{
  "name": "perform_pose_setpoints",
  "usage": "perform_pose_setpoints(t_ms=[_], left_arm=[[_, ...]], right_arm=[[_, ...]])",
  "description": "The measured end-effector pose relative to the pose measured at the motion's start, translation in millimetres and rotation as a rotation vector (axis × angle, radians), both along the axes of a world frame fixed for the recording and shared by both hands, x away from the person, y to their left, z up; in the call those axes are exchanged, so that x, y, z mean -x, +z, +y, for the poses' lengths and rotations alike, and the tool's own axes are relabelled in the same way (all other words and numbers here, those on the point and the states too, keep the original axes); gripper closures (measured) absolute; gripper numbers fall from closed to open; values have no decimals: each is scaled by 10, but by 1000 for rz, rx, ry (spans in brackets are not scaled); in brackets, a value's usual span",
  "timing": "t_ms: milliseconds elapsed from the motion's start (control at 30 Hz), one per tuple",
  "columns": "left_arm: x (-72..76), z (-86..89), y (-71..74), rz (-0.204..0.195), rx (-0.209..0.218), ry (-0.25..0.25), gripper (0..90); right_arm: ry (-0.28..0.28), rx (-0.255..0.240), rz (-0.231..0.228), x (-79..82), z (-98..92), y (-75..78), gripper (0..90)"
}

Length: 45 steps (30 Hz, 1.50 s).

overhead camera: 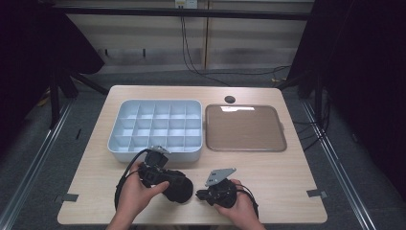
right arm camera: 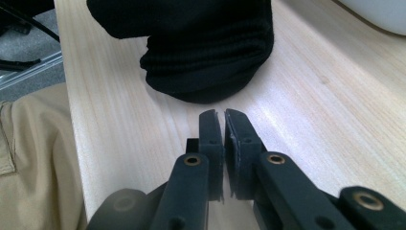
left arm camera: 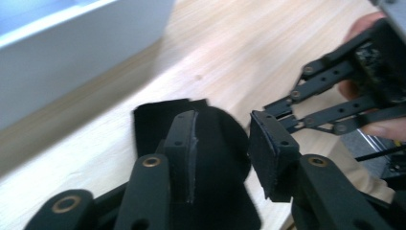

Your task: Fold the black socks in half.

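On the near edge of the worktop (overhead camera: pixel 268 179), a black rolled sock (overhead camera: pixel 178 188) lies between the two tools, in front of the white compartment box (overhead camera: pixel 155 127). Left tool (left arm camera: pixel 221 146): jaws parted, a clear gap between the pads; the sock sits just under and behind them, and the left pad overlaps it in the left gripper view, but neither pad presses on it. Released. No earlier picture to compare. Right tool (right arm camera: pixel 224 125): pads closed together, nothing between them, tips pointing at the sock's rounded end and just short of it, not touching. In the high view the right tool rests low on the worktop, to the sock's right. Brown tray (overhead camera: pixel 245 128) sits beside the box, well apart from the sock.
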<state>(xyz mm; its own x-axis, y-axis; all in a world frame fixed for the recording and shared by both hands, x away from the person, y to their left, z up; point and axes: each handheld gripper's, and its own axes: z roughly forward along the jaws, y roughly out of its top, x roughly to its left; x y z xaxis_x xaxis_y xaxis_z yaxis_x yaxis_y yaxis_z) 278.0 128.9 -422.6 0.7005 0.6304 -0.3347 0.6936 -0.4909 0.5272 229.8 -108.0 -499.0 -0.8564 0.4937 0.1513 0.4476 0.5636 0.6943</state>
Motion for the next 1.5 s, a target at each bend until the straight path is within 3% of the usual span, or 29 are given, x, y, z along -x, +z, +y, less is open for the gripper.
perform_pose_setpoints(t_ms=[333, 533, 967, 1033, 1500], left_arm=[[-92, 126, -164, 13, -56, 59, 505], [-124, 175, -259, 37, -64, 83, 456], [-101, 111, -395, 77, -98, 66, 402], [-89, 90, -415, 84, -88, 77, 402], [-38, -6, -474, 85, -107, 78, 352]], right_arm=[[6, -1, -7, 0, 3, -1, 860], [3, 3, -9, 10, 11, 10, 862], [32, 24, -29, 44, 93, 5, 886], [37, 27, -42, 43, 102, 4, 886], [45, 43, -64, 57, 172, 8, 891]])
